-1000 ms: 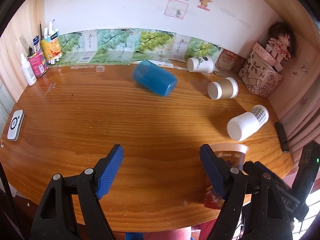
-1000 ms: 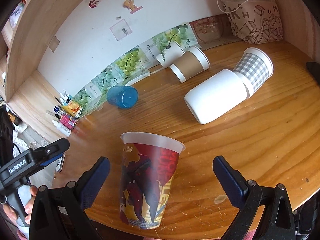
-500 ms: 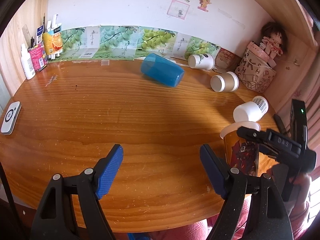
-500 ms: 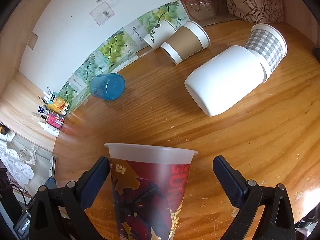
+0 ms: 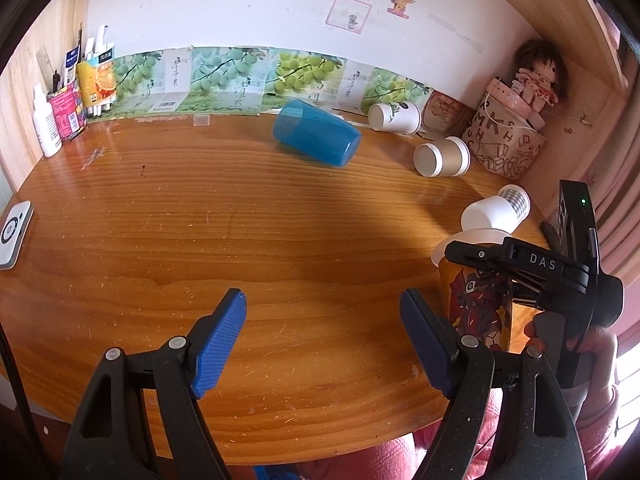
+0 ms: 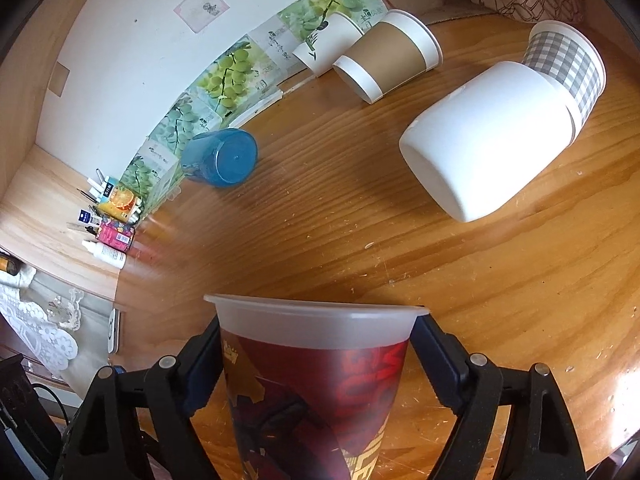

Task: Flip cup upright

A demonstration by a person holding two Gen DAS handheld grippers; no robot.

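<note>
Printed cup (image 6: 316, 384) upright, rim up, clamped between right gripper (image 6: 316, 364) pads just under rim; base cut off by frame bottom. In left view same cup (image 5: 476, 300) partly hidden behind right gripper (image 5: 520, 268) body. Left gripper (image 5: 324, 336) jaws wide apart, nothing between (hovers over bare wood). Ahead: blue cup (image 5: 316, 138), brown cup (image 6: 390, 54), white cup (image 6: 486, 140) nested in checked cup (image 6: 568, 60), all on sides. Wooden table (image 5: 200, 220) scratched; grape-print strip (image 5: 224, 76) along white wall.
</note>
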